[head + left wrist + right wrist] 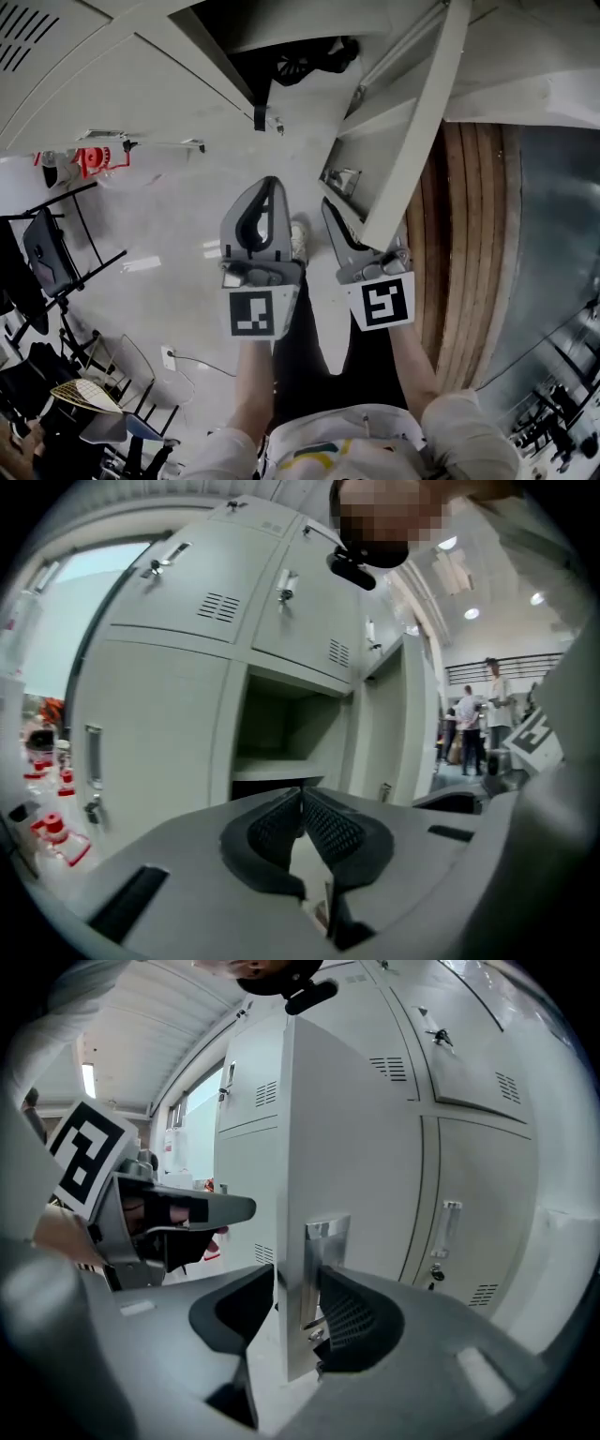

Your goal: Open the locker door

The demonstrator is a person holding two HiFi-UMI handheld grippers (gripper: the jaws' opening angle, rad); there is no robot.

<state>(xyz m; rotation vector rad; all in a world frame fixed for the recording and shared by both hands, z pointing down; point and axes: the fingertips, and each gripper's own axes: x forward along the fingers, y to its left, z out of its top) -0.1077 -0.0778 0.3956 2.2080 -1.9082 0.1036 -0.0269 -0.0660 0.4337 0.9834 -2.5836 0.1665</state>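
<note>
The pale grey locker door (422,122) stands swung out from its compartment (281,47), whose dark inside shows at the top. My right gripper (361,220) straddles the door's free edge. In the right gripper view the door (356,1147) runs between the jaws, and the pads press on the edge and on the metal handle plate (323,1260). My right gripper (298,1283) is shut on it. My left gripper (270,183) hangs beside it to the left, away from the door. In its own view my left gripper (302,794) is shut and holds nothing, facing the open compartment (291,733).
More closed lockers (159,621) surround the open one, and a neighbour's handle (448,1232) is at the right. Black chairs (56,253) and red objects (89,159) stand at the left. A wooden panel (469,234) lies right of the door. People (473,728) stand far off.
</note>
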